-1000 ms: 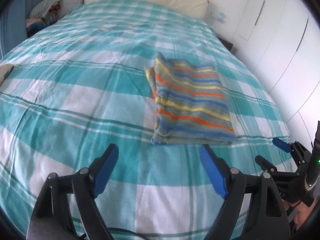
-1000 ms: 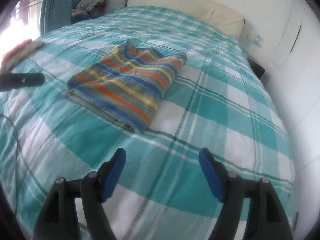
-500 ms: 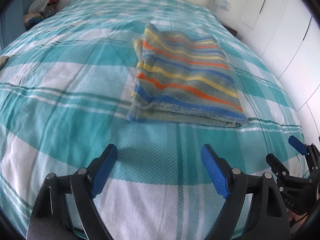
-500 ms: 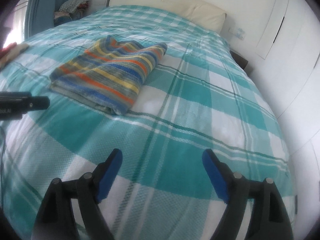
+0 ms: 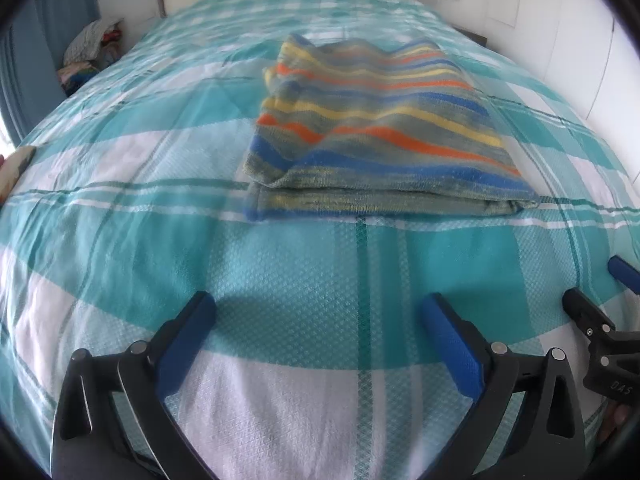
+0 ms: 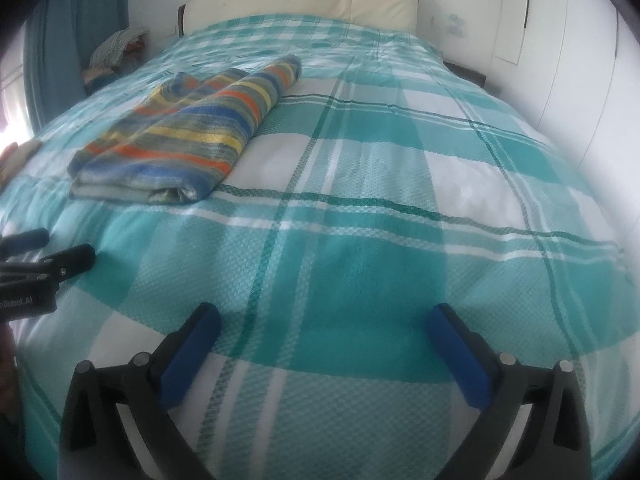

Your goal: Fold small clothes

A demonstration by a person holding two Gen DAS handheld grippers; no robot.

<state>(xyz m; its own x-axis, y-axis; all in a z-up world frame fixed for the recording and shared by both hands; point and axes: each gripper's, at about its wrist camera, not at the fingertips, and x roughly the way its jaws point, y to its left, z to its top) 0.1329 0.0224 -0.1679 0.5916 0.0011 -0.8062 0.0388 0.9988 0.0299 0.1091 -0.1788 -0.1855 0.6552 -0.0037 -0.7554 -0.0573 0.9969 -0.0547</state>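
Observation:
A folded garment with blue, orange, yellow and grey stripes (image 5: 380, 132) lies flat on the teal plaid bedspread (image 5: 320, 280). It also shows in the right wrist view (image 6: 188, 132), at the left. My left gripper (image 5: 320, 312) is open and empty, low over the bedspread just in front of the garment's near edge. My right gripper (image 6: 324, 316) is open and empty, to the right of the garment and apart from it. The right gripper also shows at the right edge of the left wrist view (image 5: 596, 292), and the left one at the left edge of the right wrist view (image 6: 56, 248).
A cream headboard (image 6: 304, 4) and white wall stand at the far end of the bed. White wardrobe doors (image 6: 580, 40) run along the right side. A pile of clothes (image 5: 92, 52) sits beside the bed at the back left, by blue curtains (image 6: 76, 20).
Both grippers have moved forward and lower toward the bed, so the folded garment looks closer and larger. Both stay open and empty. The garment has not moved.

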